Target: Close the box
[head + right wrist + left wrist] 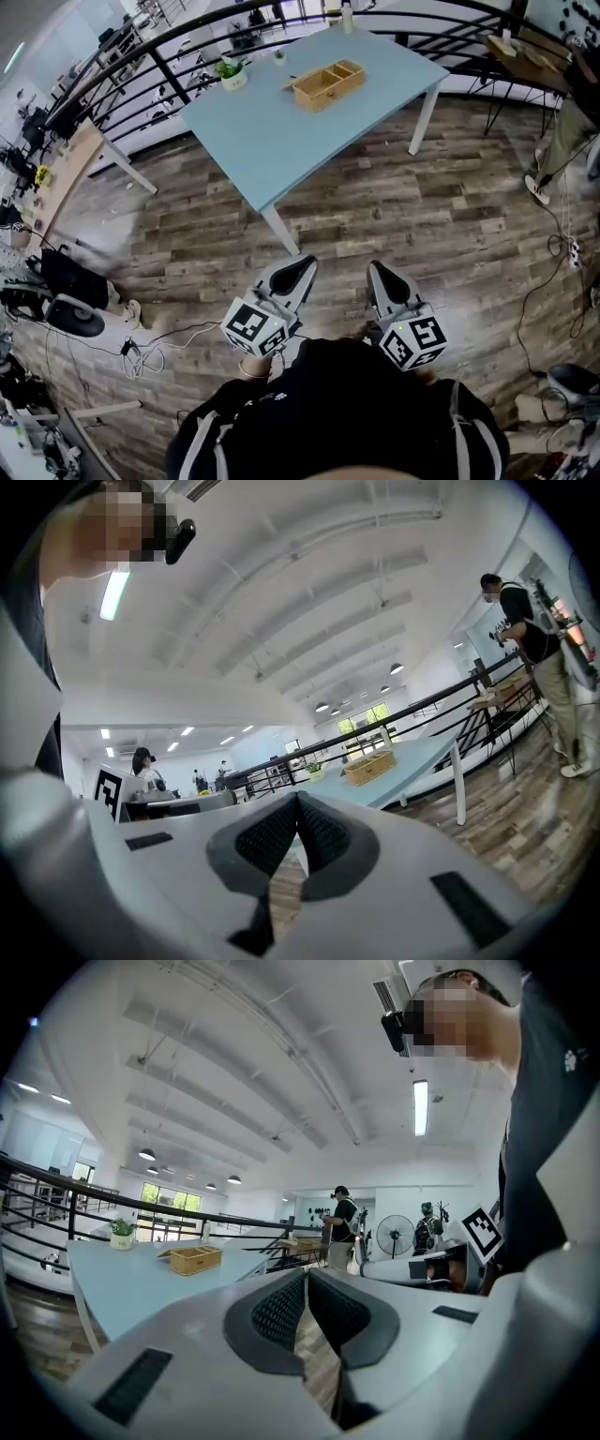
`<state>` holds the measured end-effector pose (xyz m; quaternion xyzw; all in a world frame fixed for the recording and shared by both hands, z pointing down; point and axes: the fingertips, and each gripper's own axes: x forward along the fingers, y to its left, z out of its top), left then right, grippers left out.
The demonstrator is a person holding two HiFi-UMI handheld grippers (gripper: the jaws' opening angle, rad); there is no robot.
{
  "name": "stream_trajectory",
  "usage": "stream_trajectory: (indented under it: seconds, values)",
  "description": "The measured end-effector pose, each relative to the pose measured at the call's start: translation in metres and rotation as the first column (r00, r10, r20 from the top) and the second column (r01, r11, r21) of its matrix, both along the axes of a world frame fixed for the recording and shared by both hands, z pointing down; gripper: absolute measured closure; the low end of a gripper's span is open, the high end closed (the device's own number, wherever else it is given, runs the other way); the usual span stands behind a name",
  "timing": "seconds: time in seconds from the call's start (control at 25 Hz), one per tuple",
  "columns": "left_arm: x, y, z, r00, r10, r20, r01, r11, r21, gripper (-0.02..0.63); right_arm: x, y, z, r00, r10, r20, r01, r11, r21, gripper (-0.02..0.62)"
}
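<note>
The left gripper [305, 264] is low in the head view, just in front of the person's body and over the wooden floor [394, 206]. In the left gripper view its fingers [279, 1314] are together at the tips, and nothing is between them. The right gripper [377, 269] is just beside it, apart from it and at about the same height. Its fingers [267, 841] also meet at the tips and hold nothing.

The light blue counter [272, 141] stands well ahead of both grippers, and a stretch of floor lies between. On its far left part there is a small plant pot [232, 75]. To the right of the pot, near the far edge, lies the wooden box [327, 84]. Its top is open, so the compartments inside can be seen.

The box is well apart from all the fingers and neither gripper touches it. In the left gripper view the box [195, 1258] appears left of the closed fingertips and beyond them, on the counter [122, 1283]. In the right gripper view the box [369, 767] appears right of the fingertips and also far beyond them. A person [534, 639] stands at the right side of the room, behind the counter.
</note>
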<state>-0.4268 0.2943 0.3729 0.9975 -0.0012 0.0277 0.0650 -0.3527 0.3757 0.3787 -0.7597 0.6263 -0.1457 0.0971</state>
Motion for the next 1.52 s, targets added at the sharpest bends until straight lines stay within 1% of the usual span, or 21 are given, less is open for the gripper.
stream_trajectory:
  seconds: [0.32, 1.0, 1.24, 1.4, 1.52]
  values:
    - [0.019, 0.009, 0.001, 1.0, -0.018, 0.009, 0.018, 1.0, 0.015, 0.584, 0.023, 0.008, 0.004, 1.0, -0.016, -0.001, 0.016, 1.0, 0.004, 0.595]
    - [0.076, 0.036, 0.001, 0.998, -0.066, 0.019, 0.065, 0.998, 0.022, 0.584, 0.086, 0.036, 0.008, 0.999, -0.038, -0.004, 0.038, 0.999, 0.006, 0.595]
    - [0.085, 0.049, 0.004, 0.996, -0.088, 0.022, 0.088, 0.996, 0.015, 0.584, 0.097, 0.049, 0.013, 0.999, -0.053, 0.003, 0.053, 0.999, 0.003, 0.595]
    - [0.088, 0.056, 0.004, 0.996, -0.08, 0.029, 0.079, 0.997, 0.014, 0.584, 0.103, 0.055, 0.013, 0.999, -0.048, 0.009, 0.048, 0.999, 0.009, 0.595]
    - [0.089, 0.055, 0.006, 0.996, -0.088, 0.032, 0.087, 0.996, 0.013, 0.584, 0.105, 0.057, 0.013, 0.999, -0.037, 0.015, 0.036, 0.999, 0.018, 0.595]
